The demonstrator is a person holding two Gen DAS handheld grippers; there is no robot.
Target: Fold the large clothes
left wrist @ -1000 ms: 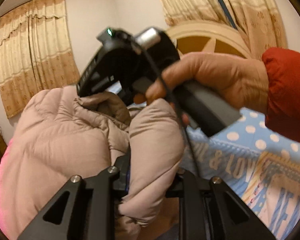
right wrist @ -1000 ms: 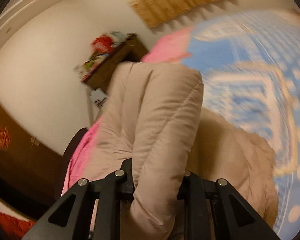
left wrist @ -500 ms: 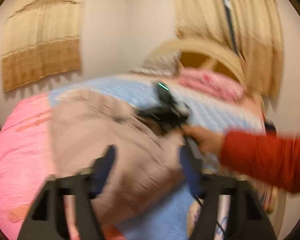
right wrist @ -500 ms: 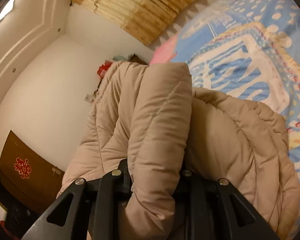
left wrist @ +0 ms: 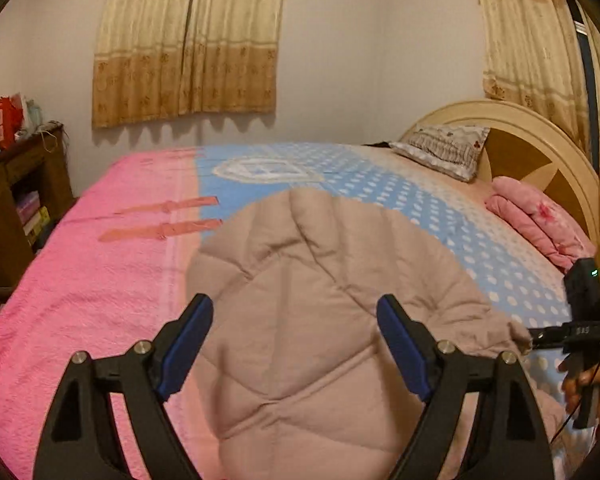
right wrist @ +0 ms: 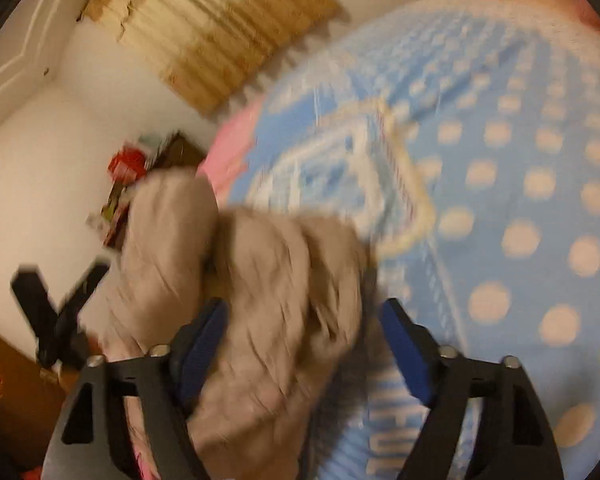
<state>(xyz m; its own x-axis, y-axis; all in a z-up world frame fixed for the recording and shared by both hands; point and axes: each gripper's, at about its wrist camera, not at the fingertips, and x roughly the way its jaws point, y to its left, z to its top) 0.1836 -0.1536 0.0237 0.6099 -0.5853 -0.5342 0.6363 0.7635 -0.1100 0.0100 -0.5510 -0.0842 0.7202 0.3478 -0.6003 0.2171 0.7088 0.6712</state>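
A beige quilted puffer coat (left wrist: pixel 320 300) lies folded on the bed. My left gripper (left wrist: pixel 296 332) is open and empty, held above the coat's near part. In the left wrist view my right gripper (left wrist: pixel 540 340) sits at the coat's right edge, held by a hand. In the blurred right wrist view my right gripper (right wrist: pixel 304 332) is open, with bunched coat fabric (right wrist: pixel 268 292) lying loose between and ahead of its fingers. The left gripper (right wrist: pixel 52 312) shows there at the far left.
The bed has a pink and blue polka-dot blanket (left wrist: pixel 100 280). A pillow (left wrist: pixel 444 152) and a folded pink quilt (left wrist: pixel 540 220) lie by the curved headboard (left wrist: pixel 540 152). A dark wooden cabinet (left wrist: pixel 8 200) stands at the left. Curtains (left wrist: pixel 188 40) hang on the wall.
Both grippers have opened and let go of the coat. The coat has dropped flat onto the bed, and my left gripper has pulled back above it.
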